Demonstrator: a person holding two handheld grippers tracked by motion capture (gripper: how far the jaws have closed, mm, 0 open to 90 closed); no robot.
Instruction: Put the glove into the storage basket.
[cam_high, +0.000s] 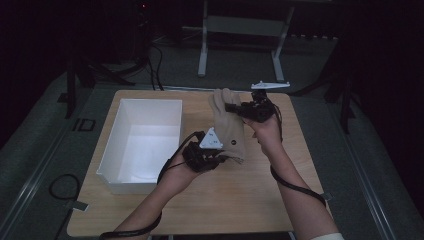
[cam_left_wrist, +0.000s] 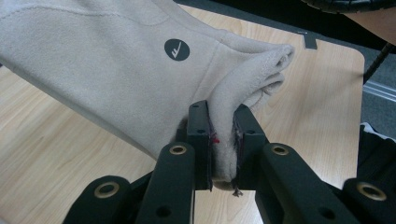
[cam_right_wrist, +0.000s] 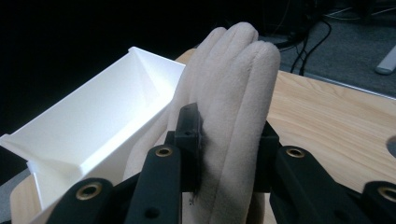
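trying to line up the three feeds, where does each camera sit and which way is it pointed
High view: fixed above the person's side, looking forward and down on the table; both forearms, the left gripper and right gripper hold a beige glove beside a white box.
Left gripper view: rides the left gripper, looking along its jaws, shut on the glove's cuff; table behind.
Right gripper view: rides the right gripper, jaws shut on the glove's fingers, facing the box.
Shared: glove and table appear in all three.

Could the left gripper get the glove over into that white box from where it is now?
Probably yes. The left gripper is next to the box, whose top is open, with nothing between. But the right gripper also grips the glove, so it must follow or release.
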